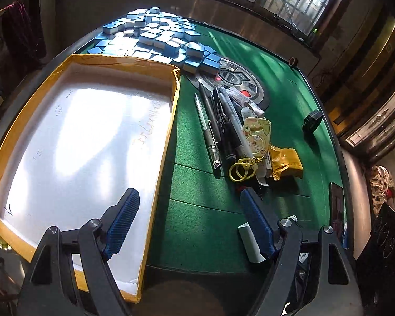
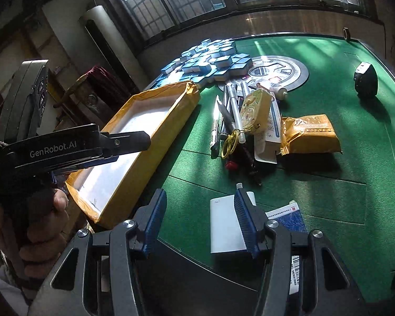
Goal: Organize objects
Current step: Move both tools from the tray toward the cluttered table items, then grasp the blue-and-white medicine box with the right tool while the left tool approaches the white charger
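Note:
A shallow yellow-rimmed box [image 1: 168, 121] with a white floor lies on the green table, also in the right wrist view [image 2: 171, 121]. Right of it lies a pile of pens [image 1: 216, 121] [image 2: 227, 115], a yellow keychain toy [image 1: 256, 134] [image 2: 252, 110], a yellow packet [image 1: 287, 162] [image 2: 313, 134] and a white carton [image 2: 270, 134]. My left gripper [image 1: 189, 205] is open, its left finger over the box. My right gripper [image 2: 200, 205] is open above the table's near edge, beside a white power bank [image 2: 223, 226] [image 1: 250, 242].
A heap of blue mahjong tiles [image 1: 155, 36] [image 2: 210, 58] lies at the far side by the round centre panel [image 1: 250, 84] [image 2: 289, 71]. A black tape measure [image 1: 312, 121] [image 2: 366, 79] sits right. A blue booklet [image 2: 289, 216] lies near the front edge.

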The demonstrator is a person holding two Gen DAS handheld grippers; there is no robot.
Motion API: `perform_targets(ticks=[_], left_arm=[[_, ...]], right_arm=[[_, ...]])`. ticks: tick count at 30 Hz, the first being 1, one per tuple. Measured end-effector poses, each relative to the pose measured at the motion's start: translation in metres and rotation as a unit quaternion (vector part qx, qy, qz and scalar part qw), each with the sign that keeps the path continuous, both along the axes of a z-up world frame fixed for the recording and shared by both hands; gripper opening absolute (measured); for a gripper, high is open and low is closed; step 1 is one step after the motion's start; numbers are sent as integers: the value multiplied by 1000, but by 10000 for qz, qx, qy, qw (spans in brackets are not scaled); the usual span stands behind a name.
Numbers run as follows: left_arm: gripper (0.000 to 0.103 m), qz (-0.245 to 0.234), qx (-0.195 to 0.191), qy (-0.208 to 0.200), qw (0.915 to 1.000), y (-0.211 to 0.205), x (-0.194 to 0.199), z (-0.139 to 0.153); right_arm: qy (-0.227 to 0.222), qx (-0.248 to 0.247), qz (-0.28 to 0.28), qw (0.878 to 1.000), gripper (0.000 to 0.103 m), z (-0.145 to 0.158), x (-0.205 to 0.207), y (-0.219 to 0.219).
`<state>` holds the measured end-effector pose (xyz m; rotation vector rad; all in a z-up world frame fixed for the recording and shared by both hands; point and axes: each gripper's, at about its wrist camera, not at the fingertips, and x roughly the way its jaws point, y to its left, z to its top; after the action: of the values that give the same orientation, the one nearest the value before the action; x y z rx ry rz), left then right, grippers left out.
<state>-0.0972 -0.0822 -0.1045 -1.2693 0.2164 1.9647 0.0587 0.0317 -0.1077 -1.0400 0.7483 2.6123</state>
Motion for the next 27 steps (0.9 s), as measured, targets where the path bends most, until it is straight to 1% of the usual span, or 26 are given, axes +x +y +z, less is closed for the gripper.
perform_targets(ticks=[3, 5, 9, 13, 14, 16, 20, 22, 27], left_arm=[[80, -201, -98, -3, 9997, 5, 9, -3], [80, -330, -150, -30, 9993, 10, 12, -7], [80, -533, -221, -270, 9980, 10, 14, -16], [80, -597, -227, -422, 9971, 8, 14, -20], [80, -612, -227, -429, 9969, 7, 15, -20], [80, -661, -242, -401, 9967, 8, 16, -20], [80, -786, -229, -456, 9956, 10, 21, -20], [80, -846, -246, -455, 9951, 12, 24, -21], [80, -958, -268, -473, 9939, 17, 30, -22]], right_arm=[[-57, 247, -169, 9995, 48, 1, 11, -1], [-96, 322, -223, 9992, 48, 0, 15, 1], [-167, 204, -150, 9995, 48, -4, 17, 5], [-221, 224, -298, 9991, 48, -4, 24, 8], [-244, 237, -312, 9989, 48, -5, 26, 9], [-313, 426, -403, 9978, 48, -3, 30, 11], [-547, 674, -533, 9948, 48, -9, 36, 19], [-627, 715, -599, 9937, 48, -13, 39, 24], [-738, 628, -579, 9936, 46, -22, 41, 29]])
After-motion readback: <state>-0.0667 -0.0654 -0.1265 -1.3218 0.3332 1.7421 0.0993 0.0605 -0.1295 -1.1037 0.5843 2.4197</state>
